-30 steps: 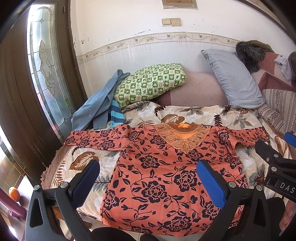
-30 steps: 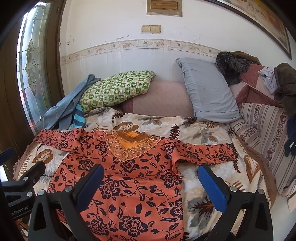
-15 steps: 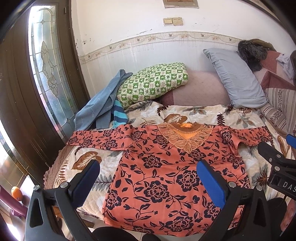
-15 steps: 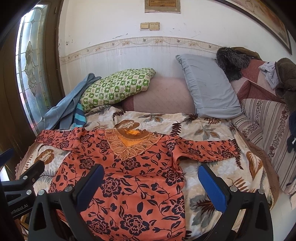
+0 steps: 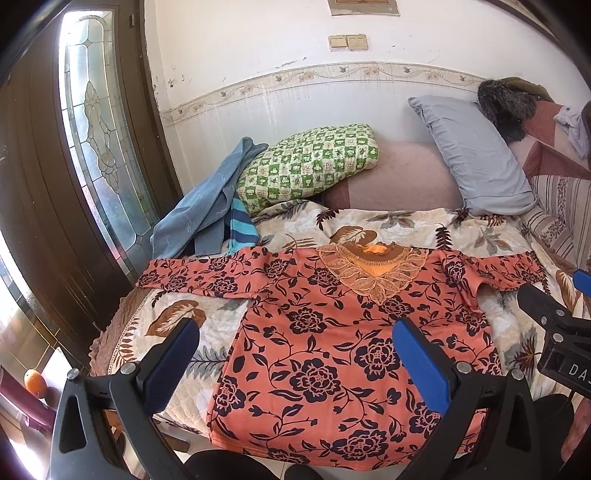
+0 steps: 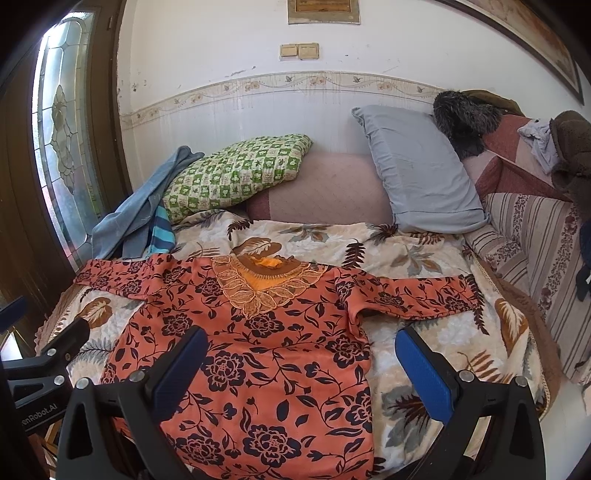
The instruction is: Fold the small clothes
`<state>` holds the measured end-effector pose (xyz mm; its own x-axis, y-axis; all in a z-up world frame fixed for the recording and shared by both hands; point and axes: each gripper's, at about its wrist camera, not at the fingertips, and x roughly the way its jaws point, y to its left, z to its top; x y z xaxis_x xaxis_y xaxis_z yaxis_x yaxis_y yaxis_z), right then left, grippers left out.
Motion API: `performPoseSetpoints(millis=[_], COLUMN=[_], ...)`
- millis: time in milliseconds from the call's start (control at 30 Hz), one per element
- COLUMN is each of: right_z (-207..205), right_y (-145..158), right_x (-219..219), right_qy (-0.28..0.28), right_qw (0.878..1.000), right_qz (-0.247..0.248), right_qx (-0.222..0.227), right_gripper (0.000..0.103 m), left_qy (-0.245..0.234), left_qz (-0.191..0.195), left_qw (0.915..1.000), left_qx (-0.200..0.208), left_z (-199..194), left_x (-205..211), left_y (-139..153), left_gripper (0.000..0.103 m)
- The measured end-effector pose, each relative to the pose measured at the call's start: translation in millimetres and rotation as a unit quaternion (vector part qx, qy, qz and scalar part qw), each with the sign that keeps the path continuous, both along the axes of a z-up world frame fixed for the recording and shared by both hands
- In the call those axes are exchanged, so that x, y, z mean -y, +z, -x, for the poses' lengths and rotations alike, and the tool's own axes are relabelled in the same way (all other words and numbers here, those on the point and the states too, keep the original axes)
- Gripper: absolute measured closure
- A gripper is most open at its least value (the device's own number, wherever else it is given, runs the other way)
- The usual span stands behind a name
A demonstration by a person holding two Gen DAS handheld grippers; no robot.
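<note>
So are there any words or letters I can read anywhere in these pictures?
"DA", cut off at the picture's edge: white letters on the right gripper, seen from the left wrist.
"nRobot.AI", its start hidden: on the left gripper, seen from the right wrist.
The framed plaque on the wall: too blurred to read.

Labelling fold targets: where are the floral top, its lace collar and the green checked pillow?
floral top (image 6: 266, 373), right wrist view, front panel.
lace collar (image 6: 258, 291), right wrist view, lower lace.
green checked pillow (image 5: 310, 166), left wrist view, middle.
</note>
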<state>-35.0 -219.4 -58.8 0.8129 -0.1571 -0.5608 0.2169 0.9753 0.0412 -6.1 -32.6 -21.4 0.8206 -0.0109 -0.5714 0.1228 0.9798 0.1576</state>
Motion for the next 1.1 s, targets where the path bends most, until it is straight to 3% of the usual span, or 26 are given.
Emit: performPoseSetpoints(millis=[1100], right_z=[3.7], right_y=[4.6], right_x=[7.3], right_qy=[0.005], right_qw=[1.0], right_qz=[-0.009], right_qx=[0.004], right_gripper=[0.0], left_qy=[-0.001], left_qz=[-0.009], left_qw=[0.9999], left_qx=[0.009], left_z=[6.1], left_x=[3.9], left_y=[9.9], left_gripper=[0.0])
